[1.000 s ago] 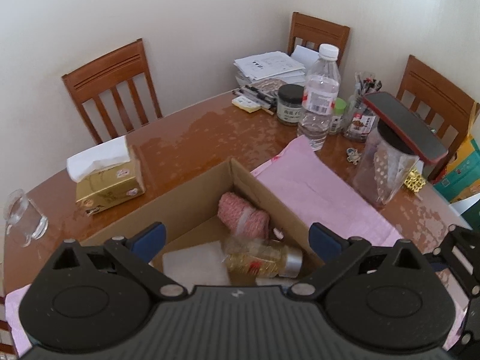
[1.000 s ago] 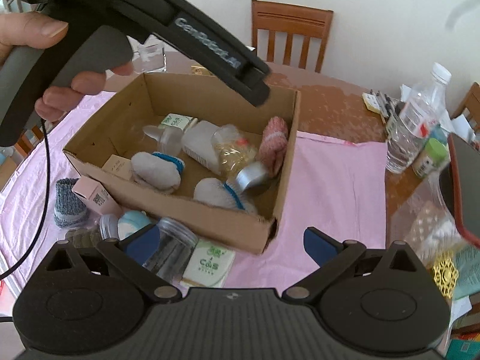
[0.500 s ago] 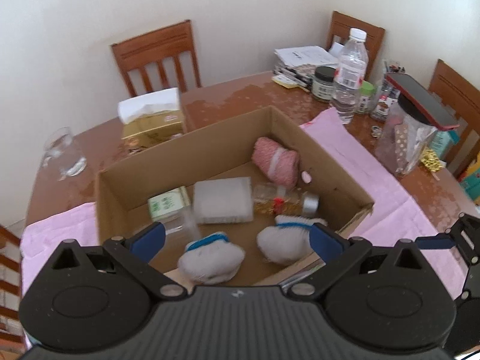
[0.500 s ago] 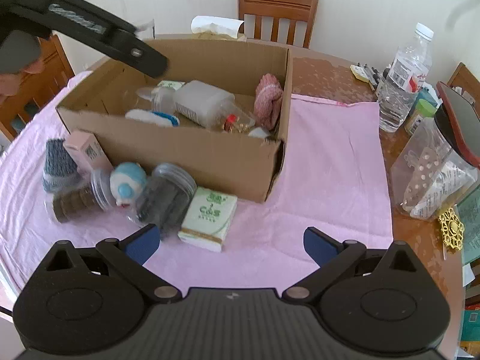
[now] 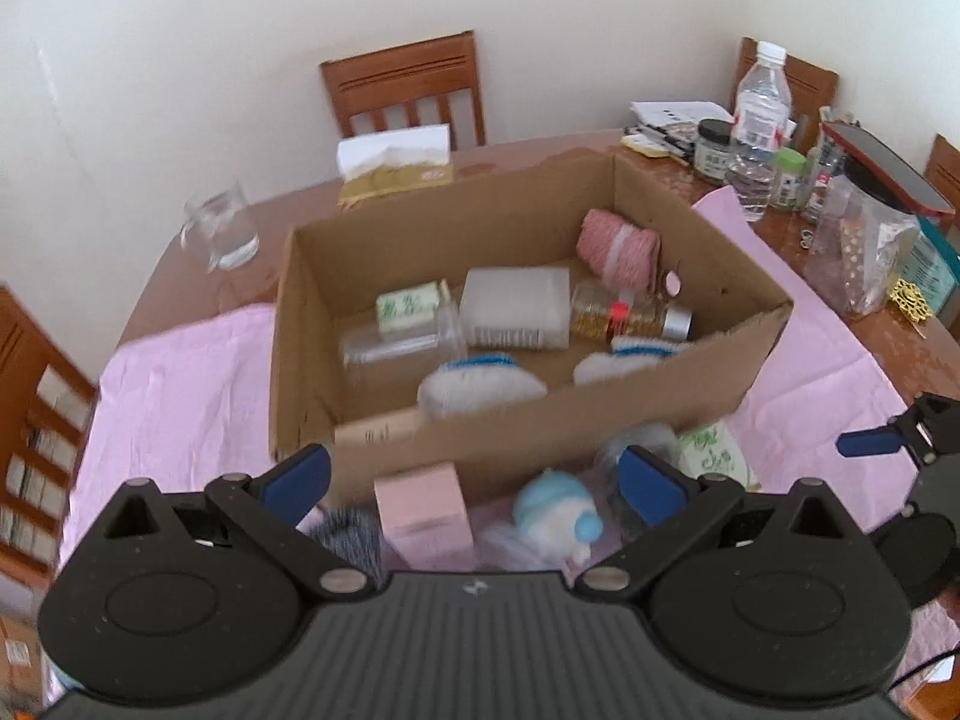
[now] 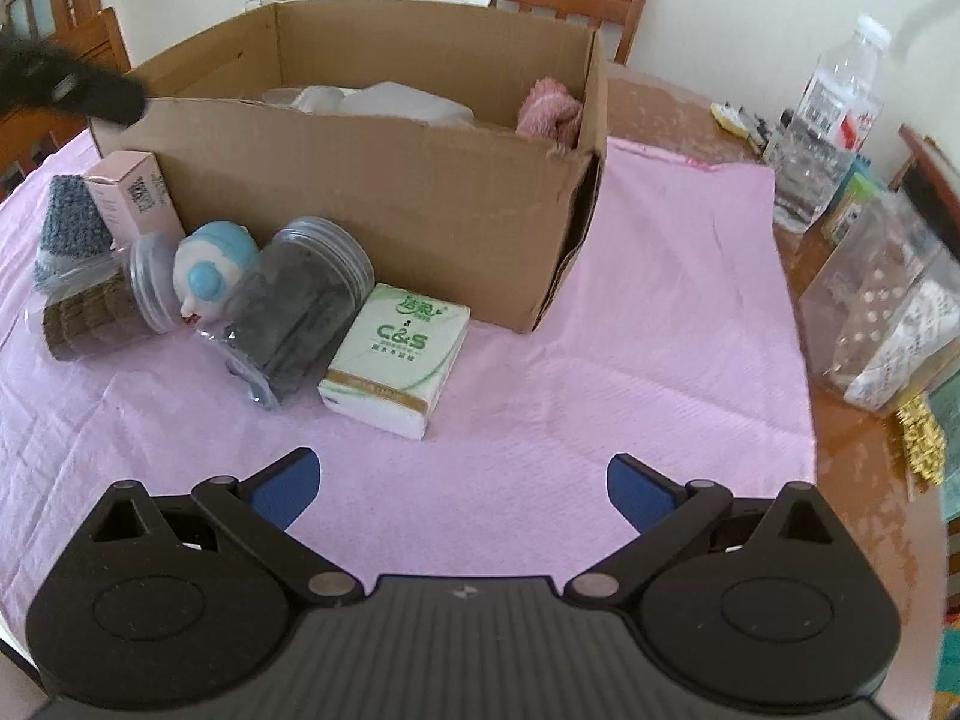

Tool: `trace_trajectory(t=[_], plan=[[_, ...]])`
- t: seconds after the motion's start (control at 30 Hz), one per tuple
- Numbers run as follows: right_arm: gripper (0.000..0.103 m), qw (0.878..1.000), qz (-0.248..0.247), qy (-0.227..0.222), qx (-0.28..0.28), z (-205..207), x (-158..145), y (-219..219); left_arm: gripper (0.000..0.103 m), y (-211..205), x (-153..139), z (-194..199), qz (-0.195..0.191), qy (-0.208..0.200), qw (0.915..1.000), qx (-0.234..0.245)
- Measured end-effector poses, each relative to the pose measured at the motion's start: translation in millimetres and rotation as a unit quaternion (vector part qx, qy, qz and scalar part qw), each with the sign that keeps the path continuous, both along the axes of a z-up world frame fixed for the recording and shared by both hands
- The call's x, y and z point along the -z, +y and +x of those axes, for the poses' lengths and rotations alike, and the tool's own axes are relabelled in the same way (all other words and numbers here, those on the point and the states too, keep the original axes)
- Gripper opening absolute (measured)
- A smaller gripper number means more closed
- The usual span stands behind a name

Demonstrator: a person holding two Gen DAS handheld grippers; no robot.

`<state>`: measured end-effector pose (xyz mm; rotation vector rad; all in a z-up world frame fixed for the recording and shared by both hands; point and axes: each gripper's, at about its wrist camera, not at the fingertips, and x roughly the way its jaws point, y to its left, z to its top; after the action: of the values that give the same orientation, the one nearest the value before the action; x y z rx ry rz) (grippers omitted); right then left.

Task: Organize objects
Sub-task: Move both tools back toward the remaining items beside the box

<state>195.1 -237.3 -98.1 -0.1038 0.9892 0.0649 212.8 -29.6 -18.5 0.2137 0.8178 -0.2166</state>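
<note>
Both our grippers hang released and empty; the tissue pack (image 6: 397,360) lies just ahead-left of the right fingers (image 6: 282,489), its long axis slanting away rightward. Beyond it, the cardboard box (image 6: 420,198) stands farther ahead, so we judge the right gripper (image 6: 461,486) nearer than the left gripper (image 5: 474,483).

I see a matt corrugated cardboard box (image 6: 372,192) on a soft pink cloth (image 6: 630,312). The wooden table (image 6: 660,108) looks glossy, the jar (image 6: 300,300) clear plastic.
</note>
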Motion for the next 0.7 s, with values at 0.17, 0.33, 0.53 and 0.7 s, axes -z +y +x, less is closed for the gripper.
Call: trace_trajectory(t=[0.17,0.33,0.53,0.7], plan=[[0.103,1.0,0.007,0.007,-0.004,11,10,3,0.102,13,15,-16,-0.015,0.0,0.999,-0.043],[0.103,1.0,0.013,0.017,-0.007,20,22,7,0.102,19,33,-26,-0.001,0.031,0.9981,-0.052],[0.103,1.0,0.024,-0.004,-0.01,27,25,8,0.102,31,52,-34,0.003,0.063,0.9955,-0.071],[0.103,1.0,0.024,-0.004,0.001,31,24,-1,0.102,36,69,-35,0.009,0.086,0.9929,-0.082]])
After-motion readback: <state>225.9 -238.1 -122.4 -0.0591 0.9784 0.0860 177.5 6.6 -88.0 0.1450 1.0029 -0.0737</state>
